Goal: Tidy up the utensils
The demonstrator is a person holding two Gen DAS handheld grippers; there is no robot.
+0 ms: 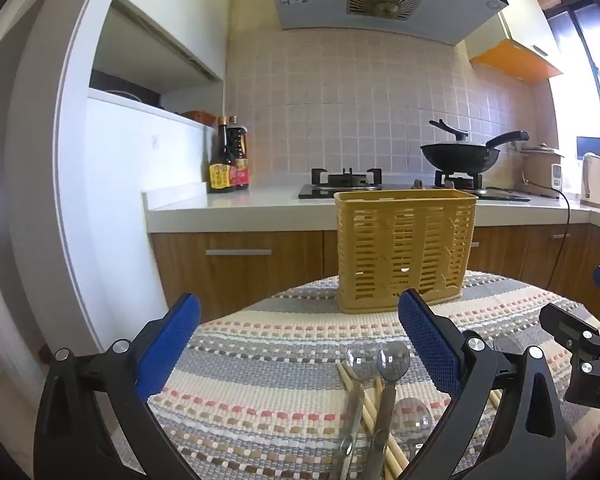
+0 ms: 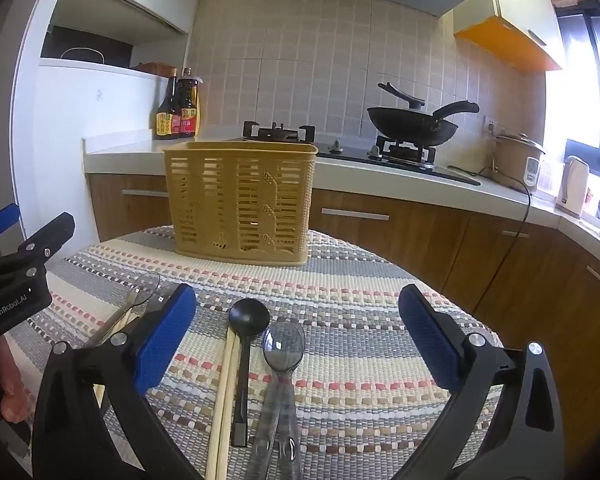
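1. I'm holding my right gripper (image 2: 296, 332) spread wide, nothing between the blue pads; it's hovering just above a round-bowled black plastic spoon (image 2: 244, 344), a clear smoky plastic spoon (image 2: 282, 364) and pale wooden chopsticks (image 2: 225, 396), all lying side by side on the striped woven table mat (image 2: 380, 320).
2. My left gripper (image 1: 300, 344) is also standing fully open and empty, over two clear round-bowled plastic spoons (image 1: 380, 360) crossing more wooden chopsticks (image 1: 370, 412).
3. Risk: the utensils are lying touching and overlapping, so I'm likely to pinch two at once or drag a neighbour along; the thin chopsticks are sitting flat on the weave and could roll away from the pads.
4. Risk: both grippers are working close together, so the tools could knock into each other over the middle pile.
5. Further back, the tan slotted plastic utensil basket (image 2: 240, 204) is standing upright at the mat's far edge, well apart from the piles; it looks light, so a long handle catching its rim could tip or push it.
6. Writing: I'm reading "GenRobot.AI" on the left tool's body in the right view. Labels on the two dark sauce bottles (image 2: 178, 108) on the counter are too small to read.
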